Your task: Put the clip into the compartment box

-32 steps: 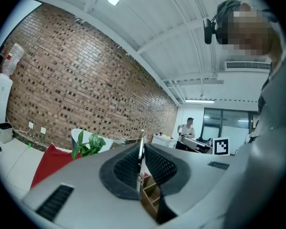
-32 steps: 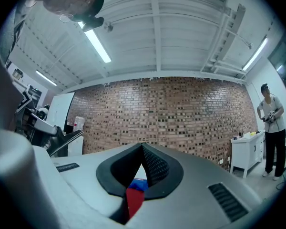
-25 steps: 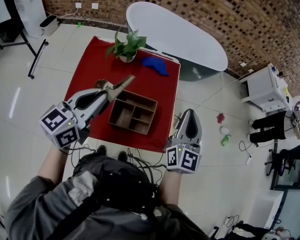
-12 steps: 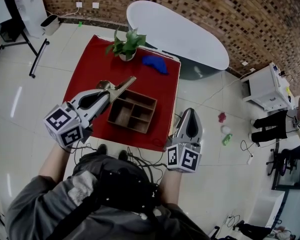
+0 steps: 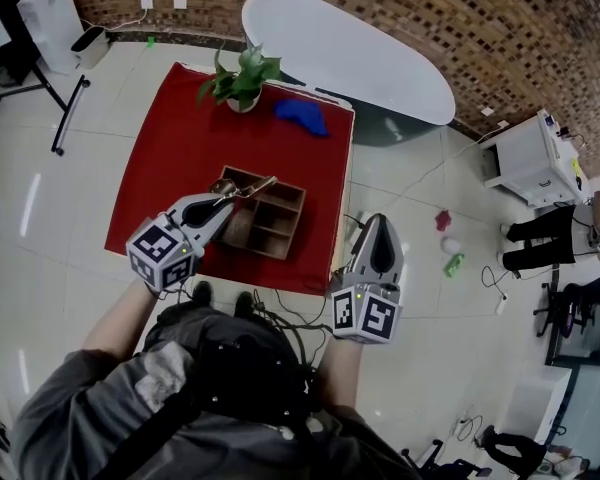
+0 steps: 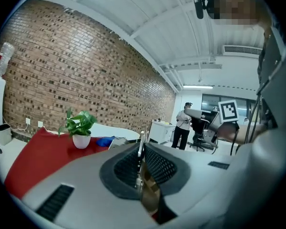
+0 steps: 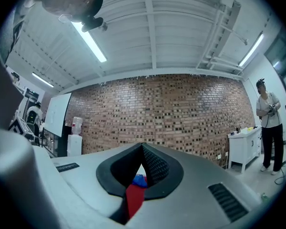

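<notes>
A wooden compartment box point(image 5: 296, 223) sits on the red tablecloth point(image 5: 175, 158) near its front edge. My left gripper point(image 5: 225, 200) is shut on a metal clip point(image 5: 248, 187). The clip sticks out past the jaws over the box's far left corner. In the left gripper view the clip point(image 6: 141, 144) shows edge-on, pinched between the ribbed pads. My right gripper point(image 5: 377, 224) hangs off the table's right front corner, shut with nothing in it. The box is hidden in both gripper views.
A potted plant point(image 5: 238, 78) and a blue cloth point(image 5: 300, 116) lie at the table's far edge. A white oval table point(image 5: 350, 53) stands behind, by the brick wall. A person point(image 6: 183, 125) stands far off in the left gripper view.
My left gripper has carried the clip right and nearer, from left of the box to over its far left corner. The right gripper has stayed put.
</notes>
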The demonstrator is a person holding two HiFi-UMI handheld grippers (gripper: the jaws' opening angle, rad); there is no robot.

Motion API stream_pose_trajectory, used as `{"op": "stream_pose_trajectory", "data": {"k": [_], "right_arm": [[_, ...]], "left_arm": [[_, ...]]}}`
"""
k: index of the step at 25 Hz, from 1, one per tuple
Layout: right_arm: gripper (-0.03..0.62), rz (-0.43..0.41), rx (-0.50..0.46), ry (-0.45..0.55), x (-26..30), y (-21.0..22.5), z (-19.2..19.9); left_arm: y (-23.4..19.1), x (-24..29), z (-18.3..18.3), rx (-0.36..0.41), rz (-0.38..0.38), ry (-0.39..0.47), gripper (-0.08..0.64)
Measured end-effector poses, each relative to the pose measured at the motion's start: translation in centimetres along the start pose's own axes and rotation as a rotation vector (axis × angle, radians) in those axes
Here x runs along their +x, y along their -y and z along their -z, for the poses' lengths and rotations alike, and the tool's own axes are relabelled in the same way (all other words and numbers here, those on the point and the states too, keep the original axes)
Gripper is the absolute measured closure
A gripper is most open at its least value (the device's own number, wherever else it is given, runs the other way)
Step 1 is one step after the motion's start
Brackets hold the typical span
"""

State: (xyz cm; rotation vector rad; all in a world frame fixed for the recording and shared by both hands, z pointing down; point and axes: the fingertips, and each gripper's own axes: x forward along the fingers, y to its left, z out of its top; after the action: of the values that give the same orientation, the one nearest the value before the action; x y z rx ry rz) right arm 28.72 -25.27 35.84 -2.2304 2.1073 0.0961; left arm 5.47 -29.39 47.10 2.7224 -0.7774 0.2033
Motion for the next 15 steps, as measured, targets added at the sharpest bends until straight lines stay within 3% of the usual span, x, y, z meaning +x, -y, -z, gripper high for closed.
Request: {"op": "stream_pose_trajectory", "data": {"k": [5, 15], "right_arm": [[0.573, 0.014, 0.002, -0.02, 0.1, 1.0, 1.1], [0.574, 0.02, 0.013, -0.047, 0.2, 1.5, 3.1]], "left_arm": [[-0.9, 2.2, 2.8, 0.053, -0.002, 0.006, 0.512], [-1.3, 3.3, 7.4, 0.056, -0.006, -0.065, 0.509]]}}
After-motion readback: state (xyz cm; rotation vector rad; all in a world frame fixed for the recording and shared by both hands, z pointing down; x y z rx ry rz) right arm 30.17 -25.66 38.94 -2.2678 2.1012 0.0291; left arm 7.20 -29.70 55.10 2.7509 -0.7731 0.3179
